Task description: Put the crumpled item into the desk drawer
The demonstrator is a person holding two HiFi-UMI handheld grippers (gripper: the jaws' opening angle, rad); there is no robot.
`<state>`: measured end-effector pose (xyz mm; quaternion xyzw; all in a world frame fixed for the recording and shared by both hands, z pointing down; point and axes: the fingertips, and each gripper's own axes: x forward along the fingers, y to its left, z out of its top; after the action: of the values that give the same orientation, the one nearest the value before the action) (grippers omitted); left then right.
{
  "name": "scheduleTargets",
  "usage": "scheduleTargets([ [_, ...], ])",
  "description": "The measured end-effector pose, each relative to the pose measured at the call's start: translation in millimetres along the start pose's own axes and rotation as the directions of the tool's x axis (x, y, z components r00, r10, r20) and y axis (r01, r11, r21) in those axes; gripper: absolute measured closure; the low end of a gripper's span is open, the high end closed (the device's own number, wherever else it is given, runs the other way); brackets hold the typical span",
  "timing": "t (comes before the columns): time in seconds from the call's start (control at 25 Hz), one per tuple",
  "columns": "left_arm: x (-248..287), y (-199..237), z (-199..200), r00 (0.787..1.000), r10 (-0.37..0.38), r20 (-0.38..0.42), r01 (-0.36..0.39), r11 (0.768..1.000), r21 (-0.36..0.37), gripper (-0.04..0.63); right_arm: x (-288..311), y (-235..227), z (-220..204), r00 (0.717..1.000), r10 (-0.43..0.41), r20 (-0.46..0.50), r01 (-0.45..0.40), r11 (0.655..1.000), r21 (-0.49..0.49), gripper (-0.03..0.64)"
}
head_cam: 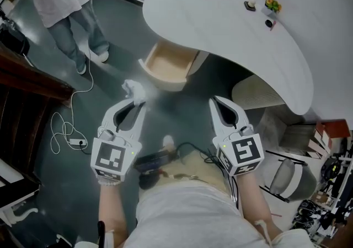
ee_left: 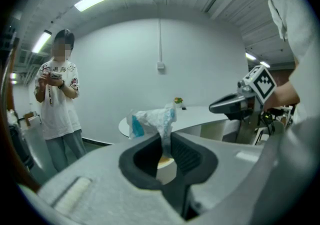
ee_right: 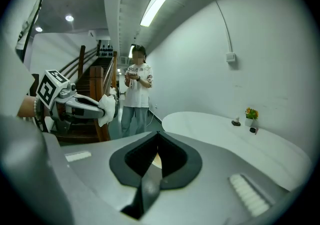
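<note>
The crumpled item (head_cam: 134, 90) is a white wad with blue print, pinched at the tips of my left gripper (head_cam: 138, 101), which is shut on it. From the left gripper view the wad (ee_left: 150, 119) sticks up above the closed jaws. It hangs a little short of the open wooden drawer (head_cam: 166, 66) under the white curved desk (head_cam: 220, 26). My right gripper (head_cam: 216, 100) is level with the left, to the right of the drawer. Its jaws meet with nothing between them (ee_right: 158, 134). In the right gripper view, the left gripper (ee_right: 80, 105) holds the wad (ee_right: 107, 109).
A person (head_cam: 66, 4) stands at the back left looking at a phone. A small flower pot (head_cam: 272, 4) and small objects (head_cam: 251, 5) sit on the desk's far end. A cable (head_cam: 69, 131) lies on the floor beside the wooden stairs (head_cam: 22, 81). A ribbed desk base (head_cam: 259, 93) stands right of the drawer.
</note>
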<state>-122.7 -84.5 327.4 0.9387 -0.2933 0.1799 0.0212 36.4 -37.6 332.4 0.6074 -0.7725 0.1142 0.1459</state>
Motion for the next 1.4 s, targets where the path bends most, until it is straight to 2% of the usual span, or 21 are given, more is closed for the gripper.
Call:
scheduleTargets([
  [0.24,9,6,-2,1.000,-0.018,0.005,0.018,1.000,-0.001,0.547,8,-3,-2,1.000,-0.012,-0.021,0.012,1.000,-0.003,0.612],
  [0.64,20,14,-4,1.000,-0.004,0.008,0.004,1.000,-0.006,0.547,21,-5,-3,1.000,0.007,-0.020,-0.008,1.000,-0.017,0.612],
  [0.88,31,22,-1,1.000,0.007,0.002,-0.007,1.000,0.003,0.548,34,-16,0,1.000,0.019,-0.020,-0.020,1.000,-0.017,0.612],
  [1.08,45,28,1,1.000,0.019,-0.009,-0.020,1.000,-0.021,0.548,46,-26,3,0.999,0.031,-0.014,-0.031,0.999,-0.014,0.612],
  [1.4,70,41,2,1.000,0.009,-0.025,-0.010,1.000,-0.013,0.547,64,-42,1,0.999,0.036,-0.032,-0.035,0.999,0.004,0.612],
])
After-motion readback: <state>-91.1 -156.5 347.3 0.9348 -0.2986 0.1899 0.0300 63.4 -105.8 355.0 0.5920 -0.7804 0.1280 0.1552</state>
